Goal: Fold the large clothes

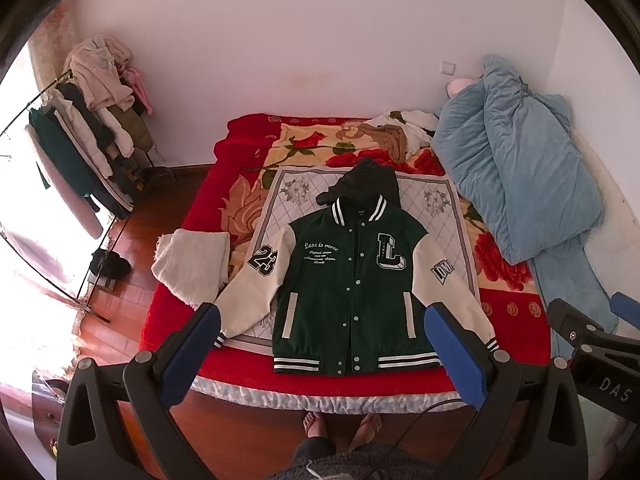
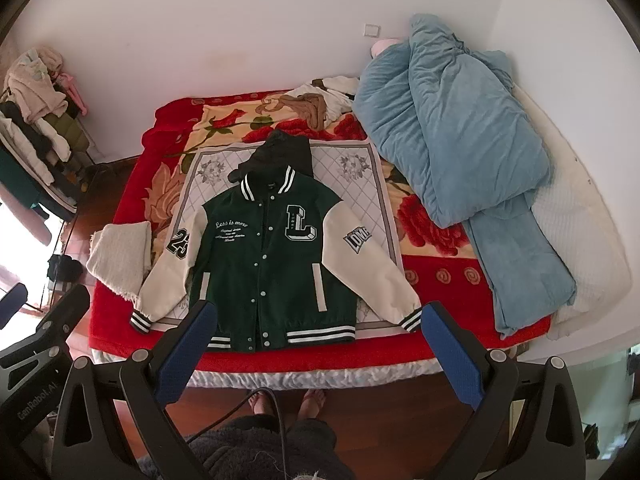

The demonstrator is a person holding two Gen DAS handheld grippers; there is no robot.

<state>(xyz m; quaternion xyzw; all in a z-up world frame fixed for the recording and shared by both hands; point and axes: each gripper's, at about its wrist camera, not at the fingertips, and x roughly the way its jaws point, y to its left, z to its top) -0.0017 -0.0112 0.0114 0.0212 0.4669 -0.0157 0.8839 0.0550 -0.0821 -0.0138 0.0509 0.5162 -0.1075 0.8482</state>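
A green varsity jacket [image 1: 344, 280] with cream sleeves and a black hood lies flat, face up and buttoned, on a quilted white mat [image 1: 288, 188] on the bed; it also shows in the right wrist view [image 2: 264, 256]. Both sleeves spread outward and down. My left gripper [image 1: 324, 320] is open and empty, held above the bed's near edge over the jacket's hem. My right gripper [image 2: 316, 316] is open and empty, also above the hem. Neither touches the jacket.
A folded cream towel [image 1: 192, 268] lies left of the jacket. A bunched blue quilt [image 1: 520, 172] fills the bed's right side. Loose clothes [image 1: 400, 128] lie at the far end. A loaded clothes rack [image 1: 92, 120] stands at left. The person's feet [image 1: 340, 428] stand at the bed's foot.
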